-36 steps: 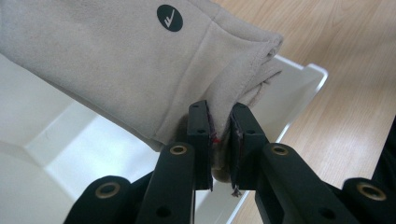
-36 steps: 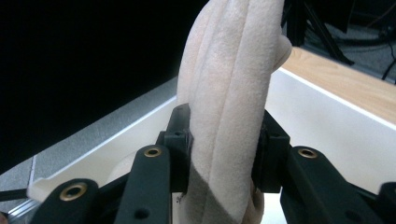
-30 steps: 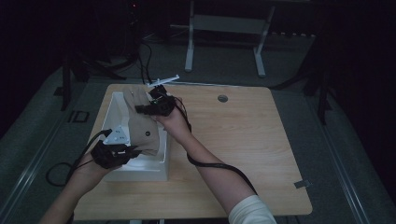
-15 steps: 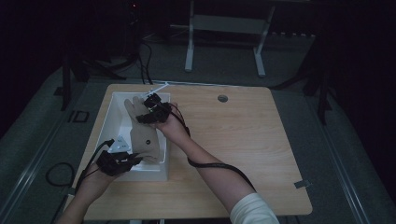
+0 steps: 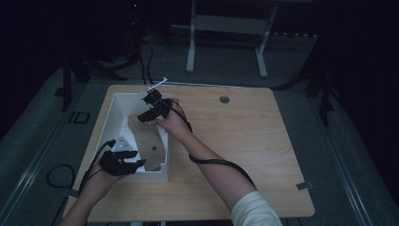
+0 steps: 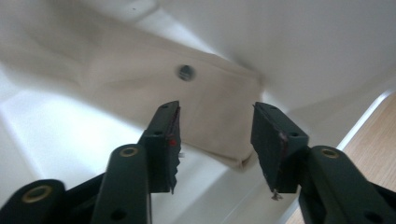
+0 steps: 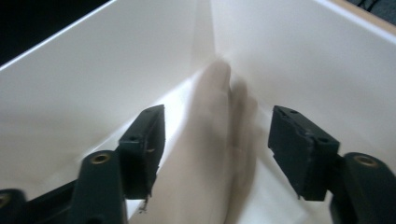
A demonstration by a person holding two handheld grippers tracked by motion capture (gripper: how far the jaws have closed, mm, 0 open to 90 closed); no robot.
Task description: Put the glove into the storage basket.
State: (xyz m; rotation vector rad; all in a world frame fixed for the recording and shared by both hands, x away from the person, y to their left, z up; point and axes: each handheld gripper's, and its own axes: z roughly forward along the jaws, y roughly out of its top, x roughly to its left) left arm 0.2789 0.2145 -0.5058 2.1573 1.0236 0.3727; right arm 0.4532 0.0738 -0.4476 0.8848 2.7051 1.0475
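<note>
A beige fabric pouch (image 5: 148, 141) with a metal grommet (image 6: 186, 72) lies inside a white open box (image 5: 113, 117) on the left of the wooden table (image 5: 263, 141). My left gripper (image 5: 136, 165) is at the box's near end, open, its jaws (image 6: 217, 140) either side of the pouch's near corner without touching it. Over the box's far end, my right gripper (image 5: 147, 114) is open too. Its jaws (image 7: 217, 149) straddle the pouch's far end (image 7: 210, 140), which runs into the box's corner.
A round hole (image 5: 224, 99) sits in the tabletop at the back. A small white object (image 5: 157, 84) lies at the table's far edge behind the box. The right gripper's cable (image 5: 221, 162) trails across the table. Metal frame legs (image 5: 190, 42) stand on the floor beyond.
The pouch has gone from above the box's far rim down into the box. The right gripper came down and nearer with it. The left gripper drew back to the box's near end.
</note>
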